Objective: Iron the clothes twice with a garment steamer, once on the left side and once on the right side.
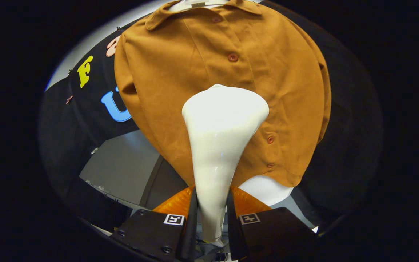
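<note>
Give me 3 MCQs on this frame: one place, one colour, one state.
1. Where is the steamer head?
A. in front of the shirt's button placket, ahead of the fingers
B. lying on the floor
C. behind the shirt

2. What colour is the shirt?
A. blue
B. brown-orange
C. white

3. What is the gripper doing?
A. open, holding nothing
B. shut on the shirt's hem
C. shut on the steamer's handle

Answers:
1 A: the wide white head stands against the middle of the shirt front, by the row of buttons.
2 B: the hanging collared shirt is brown-orange, with matching reddish buttons.
3 C: the narrow handle runs down between the two fingers, which press on it from both sides.
</note>
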`<action>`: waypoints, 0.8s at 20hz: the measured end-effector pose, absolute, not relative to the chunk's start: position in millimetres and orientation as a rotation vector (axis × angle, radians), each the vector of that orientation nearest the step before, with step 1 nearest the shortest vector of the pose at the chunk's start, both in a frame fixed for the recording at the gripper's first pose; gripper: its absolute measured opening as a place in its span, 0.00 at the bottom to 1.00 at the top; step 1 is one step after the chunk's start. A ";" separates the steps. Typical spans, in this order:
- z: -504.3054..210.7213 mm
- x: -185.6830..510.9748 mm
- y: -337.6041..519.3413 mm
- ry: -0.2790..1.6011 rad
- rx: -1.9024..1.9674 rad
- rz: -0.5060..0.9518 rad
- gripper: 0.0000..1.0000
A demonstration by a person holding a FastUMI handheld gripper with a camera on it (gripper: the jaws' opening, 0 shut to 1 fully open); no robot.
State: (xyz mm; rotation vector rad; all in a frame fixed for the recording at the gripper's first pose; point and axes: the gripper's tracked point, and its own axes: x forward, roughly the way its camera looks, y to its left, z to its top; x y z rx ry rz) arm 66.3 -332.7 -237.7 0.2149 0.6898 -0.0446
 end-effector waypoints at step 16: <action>-132.2 104.3 -463.7 0.429 0.180 -0.055 0.39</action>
